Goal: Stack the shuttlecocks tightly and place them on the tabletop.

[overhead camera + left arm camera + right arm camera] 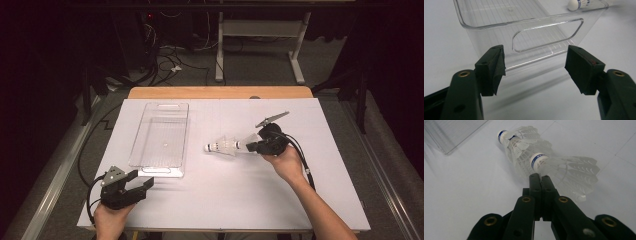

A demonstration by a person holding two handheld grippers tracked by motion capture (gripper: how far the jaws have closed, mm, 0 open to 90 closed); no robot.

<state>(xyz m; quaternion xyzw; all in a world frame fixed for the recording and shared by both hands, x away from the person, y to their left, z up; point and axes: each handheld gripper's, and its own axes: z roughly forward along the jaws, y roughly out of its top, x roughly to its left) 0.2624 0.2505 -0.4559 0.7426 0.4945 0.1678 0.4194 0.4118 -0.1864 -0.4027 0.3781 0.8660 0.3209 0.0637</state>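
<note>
Nearest the person, the left gripper [142, 183] rests on the white table [310, 200] just short of the clear plastic bin [161, 135], at its near handle end; its jaws stand wide apart around nothing. Farther out, to the right of the bin, the right gripper [248, 147] has its jaws pressed together, pinching the feather skirt of a shuttlecock [564, 170]. A second shuttlecock [516, 140] lies nested just beyond, its cork tip pointing toward the bin.
</note>
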